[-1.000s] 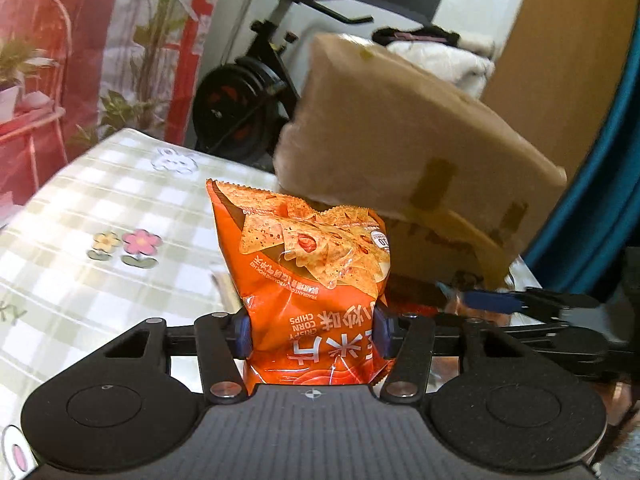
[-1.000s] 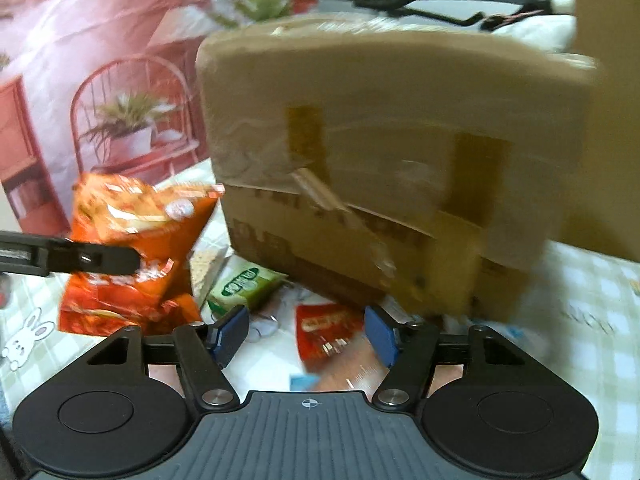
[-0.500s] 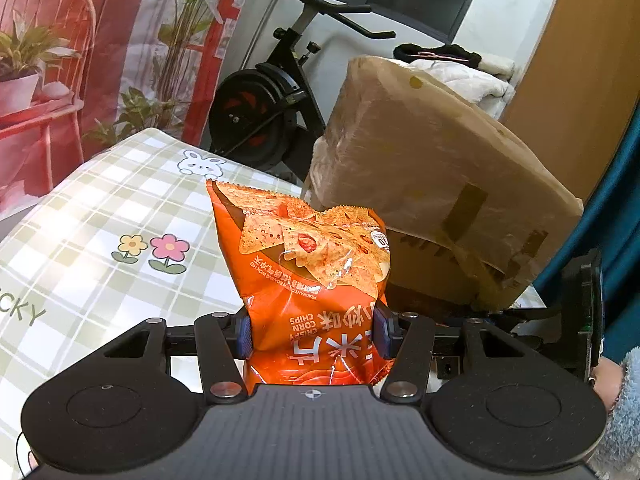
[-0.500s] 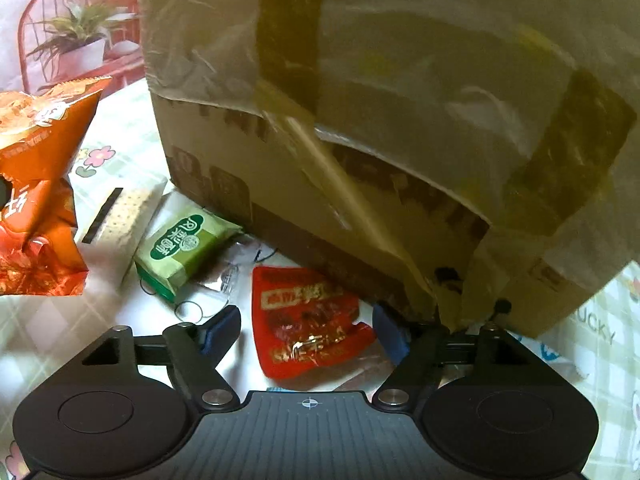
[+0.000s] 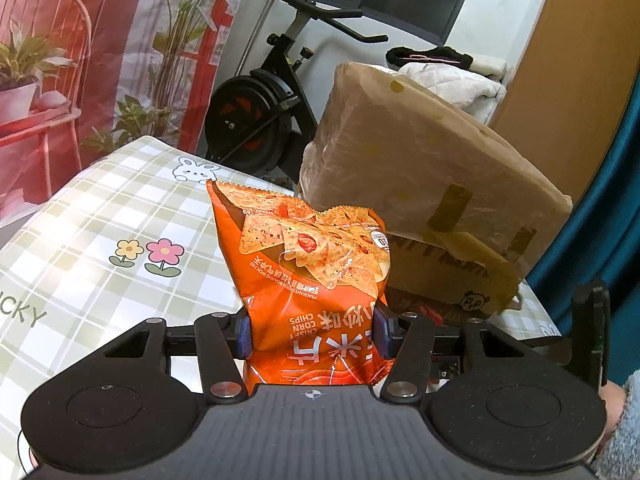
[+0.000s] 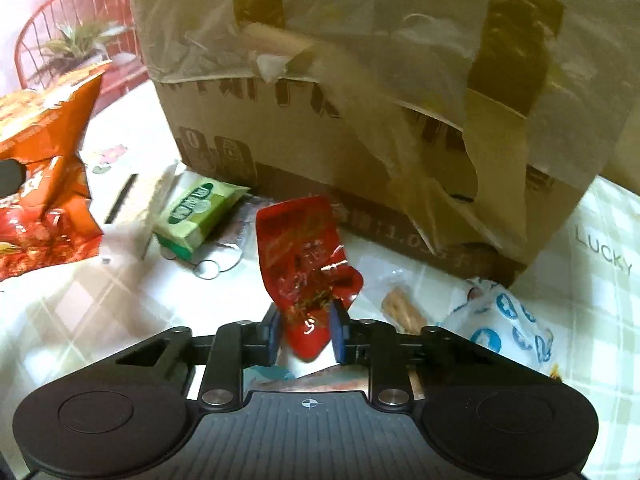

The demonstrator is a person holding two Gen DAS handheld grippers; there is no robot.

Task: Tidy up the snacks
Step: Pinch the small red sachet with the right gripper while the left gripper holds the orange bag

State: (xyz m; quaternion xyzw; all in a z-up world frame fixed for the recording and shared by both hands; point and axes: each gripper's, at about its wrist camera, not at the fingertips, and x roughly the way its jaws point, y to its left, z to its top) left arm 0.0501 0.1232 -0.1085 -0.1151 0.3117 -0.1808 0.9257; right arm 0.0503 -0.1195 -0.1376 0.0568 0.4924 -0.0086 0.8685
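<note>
An orange bag of corn chips [image 5: 312,276] stands upright between the blue pads of my left gripper [image 5: 312,334], which is shut on its lower part above the checked tablecloth. The same orange bag [image 6: 44,184] shows at the left of the right wrist view. My right gripper [image 6: 306,330] points steeply down, and its jaws are closing on a small red snack packet [image 6: 304,264]. The pads pinch the packet's crumpled lower end and its top leans toward the cardboard box [image 6: 360,120].
The taped cardboard box [image 5: 432,208] fills the table's far right. A green packet [image 6: 198,212], a clear biscuit pack [image 6: 400,308], a blue-and-white wrapper [image 6: 508,328] and wire rings [image 6: 212,268] lie around the red packet. Behind the table [image 5: 100,216] stands an exercise bike [image 5: 260,112].
My right gripper dipped toward the table and its jaws narrowed from wide open onto the red packet, which now tilts up. The left gripper kept hold of the orange bag; its view drifted slightly.
</note>
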